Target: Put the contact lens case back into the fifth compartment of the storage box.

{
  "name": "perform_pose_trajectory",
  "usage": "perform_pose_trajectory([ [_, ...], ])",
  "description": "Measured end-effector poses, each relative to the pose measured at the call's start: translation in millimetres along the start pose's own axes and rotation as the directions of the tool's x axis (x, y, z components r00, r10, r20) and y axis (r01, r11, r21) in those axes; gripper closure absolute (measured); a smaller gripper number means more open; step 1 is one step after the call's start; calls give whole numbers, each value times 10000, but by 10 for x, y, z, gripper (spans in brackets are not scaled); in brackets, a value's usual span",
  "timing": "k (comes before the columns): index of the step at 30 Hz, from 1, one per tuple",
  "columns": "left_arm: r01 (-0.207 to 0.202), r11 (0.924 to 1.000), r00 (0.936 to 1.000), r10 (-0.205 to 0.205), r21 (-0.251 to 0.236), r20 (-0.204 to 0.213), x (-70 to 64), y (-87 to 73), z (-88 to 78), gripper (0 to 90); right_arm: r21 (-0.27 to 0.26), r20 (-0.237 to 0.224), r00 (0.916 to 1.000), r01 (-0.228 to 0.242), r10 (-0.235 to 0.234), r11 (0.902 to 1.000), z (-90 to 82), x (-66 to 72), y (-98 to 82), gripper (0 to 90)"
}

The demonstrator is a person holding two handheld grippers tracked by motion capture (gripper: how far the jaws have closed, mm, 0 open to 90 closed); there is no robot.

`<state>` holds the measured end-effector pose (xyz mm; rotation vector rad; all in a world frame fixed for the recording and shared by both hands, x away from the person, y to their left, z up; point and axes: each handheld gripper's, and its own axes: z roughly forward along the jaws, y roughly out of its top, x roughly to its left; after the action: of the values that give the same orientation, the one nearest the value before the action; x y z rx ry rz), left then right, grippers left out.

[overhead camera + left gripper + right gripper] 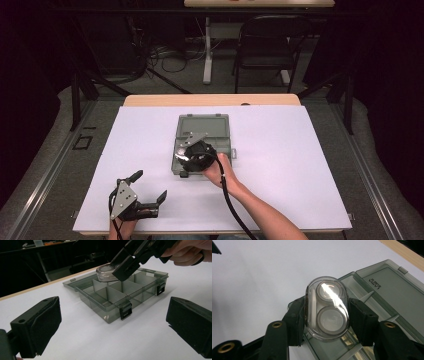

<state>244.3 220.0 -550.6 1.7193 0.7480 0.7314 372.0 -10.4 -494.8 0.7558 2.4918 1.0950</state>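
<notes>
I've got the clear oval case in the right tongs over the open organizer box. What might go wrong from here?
1. Slip: the right tongs clamp the clear oval case only by its smooth curved sides, so it may squirt out or tilt.
2. Snagging: the compartment dividers stand close under the case; lowered off-centre, it may land on a wall rather than in a cell.
3. Shifting: nothing steadies the organizer box; the left tongs rest open, apart from it, so a push could slide it.

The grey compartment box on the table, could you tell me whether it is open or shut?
Open. The grey compartment box has its lid folded back flat on the table, its dividers exposed and both black latches hanging loose.
</notes>
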Motion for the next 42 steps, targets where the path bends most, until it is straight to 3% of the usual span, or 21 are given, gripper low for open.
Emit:
perform_pose_trajectory([
  [14, 34, 10000, 10000, -34, 22, 51, -2, -2, 10, 1, 919, 435, 9991, -46, 6, 9958, 149, 30, 34, 490],
  [24, 25, 10000, 10000, -25, -2, 12, 3, 2, 0, 1, 1684, 722, 9973, -9, -114, 9857, 321, 71, 88, 488],
  [25, 27, 10000, 10000, -26, -21, 25, 4, 1, -1, 1, 1699, 673, 9977, -41, -74, 9854, 335, 73, 88, 468],
  [27, 35, 10000, 10000, -35, -15, 15, 7, 2, -8, 1, 1713, 562, 9984, -119, 23, 9852, 336, 65, 89, 302],
  [32, 43, 10000, 10000, -43, -19, 15, 8, 2, -6, 1, 1267, -36, 9980, -625, 634, 9900, 204, 2, 83, 192],
  [42, 50, 10000, 10000, -50, -31, 6, 13, 1, -14, 1, 784, -921, 9919, -803, 874, 9937, -85, -150, -31, 63],
])
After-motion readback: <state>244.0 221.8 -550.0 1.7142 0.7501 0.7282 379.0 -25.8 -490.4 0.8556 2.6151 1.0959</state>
